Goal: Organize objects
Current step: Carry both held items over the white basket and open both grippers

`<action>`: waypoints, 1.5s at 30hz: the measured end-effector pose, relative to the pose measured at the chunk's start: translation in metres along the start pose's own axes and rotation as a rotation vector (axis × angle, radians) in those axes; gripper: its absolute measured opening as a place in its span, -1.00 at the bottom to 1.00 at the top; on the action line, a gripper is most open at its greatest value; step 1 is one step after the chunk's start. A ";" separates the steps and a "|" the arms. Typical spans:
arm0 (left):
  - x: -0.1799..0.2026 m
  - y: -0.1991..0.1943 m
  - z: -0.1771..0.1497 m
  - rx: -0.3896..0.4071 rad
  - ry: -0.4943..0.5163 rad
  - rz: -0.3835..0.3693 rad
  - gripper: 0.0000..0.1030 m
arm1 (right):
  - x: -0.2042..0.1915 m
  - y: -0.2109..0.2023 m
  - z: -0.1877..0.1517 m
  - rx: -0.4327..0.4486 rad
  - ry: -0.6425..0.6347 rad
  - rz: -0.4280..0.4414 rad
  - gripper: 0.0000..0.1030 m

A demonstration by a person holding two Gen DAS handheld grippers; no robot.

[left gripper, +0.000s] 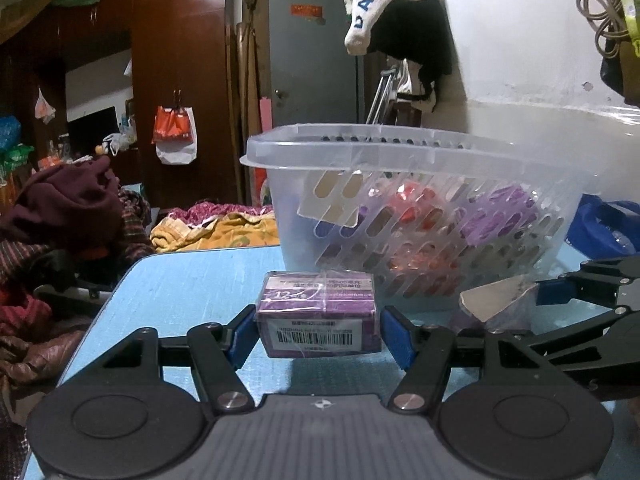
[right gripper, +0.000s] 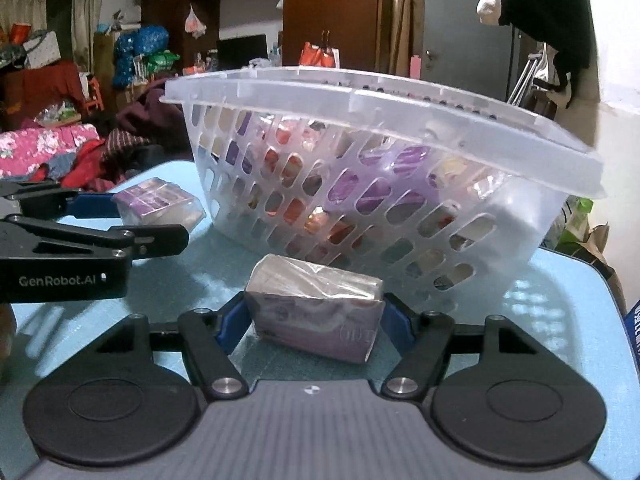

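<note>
Purple box: you have a plastic-wrapped purple box (left gripper: 318,314) clamped between the blue pads of your left gripper (left gripper: 318,330), barcode face turned toward the camera.
Second box: a pale wrapped box (right gripper: 316,307) sits tilted between the pads of your right gripper (right gripper: 316,322), one corner lower than the other.
Left jaws: closed on the purple box, pads pressing both of its short sides.
Right jaws: closed on the pale box, pads touching its two ends.
Where the boxes are: both are low over the blue table (left gripper: 180,288), just in front of the basket wall; whether they rest on the table or hang just above it you cannot tell.
Basket: the clear slotted basket (left gripper: 420,216) stands straight ahead of both pairs of jaws, just beyond the boxes, with red and purple packets showing through its slots.
Neighbouring gripper: from your left wrist view the right gripper (left gripper: 496,308) comes in from the right side with its box; from the right wrist view the left gripper (right gripper: 160,210) reaches in from the left.
Beyond the table: piled clothes (left gripper: 68,208) lie to the left of your left jaws.
</note>
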State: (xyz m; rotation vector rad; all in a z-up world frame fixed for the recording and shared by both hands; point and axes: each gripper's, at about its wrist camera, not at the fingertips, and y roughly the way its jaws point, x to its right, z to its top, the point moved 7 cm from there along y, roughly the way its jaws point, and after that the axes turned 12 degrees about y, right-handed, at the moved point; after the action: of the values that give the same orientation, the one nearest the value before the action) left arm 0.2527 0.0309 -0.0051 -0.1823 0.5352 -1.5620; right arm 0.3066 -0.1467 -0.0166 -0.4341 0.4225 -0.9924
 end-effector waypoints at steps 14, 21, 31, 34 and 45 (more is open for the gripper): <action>0.002 -0.069 0.024 0.249 -0.030 -0.009 0.33 | 0.007 -0.116 0.011 0.375 -0.064 0.030 0.40; -0.015 -0.073 0.119 0.307 -0.005 -0.024 0.34 | 0.004 -0.131 0.098 0.553 -0.073 -0.013 0.40; -0.019 0.021 0.165 0.163 -0.031 -0.025 0.33 | 0.033 -0.038 0.157 0.382 -0.068 -0.104 0.40; -0.022 0.039 0.160 0.145 -0.066 -0.049 0.38 | 0.040 -0.023 0.151 0.343 -0.059 -0.119 0.42; -0.039 0.030 0.129 0.160 -0.123 -0.043 0.96 | 0.056 -0.049 0.135 0.333 0.045 -0.096 1.00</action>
State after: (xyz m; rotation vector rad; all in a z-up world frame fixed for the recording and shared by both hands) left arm 0.3390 0.0414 0.1029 -0.1670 0.3105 -1.6158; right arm 0.3694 -0.1973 0.1142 -0.1326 0.2709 -1.1438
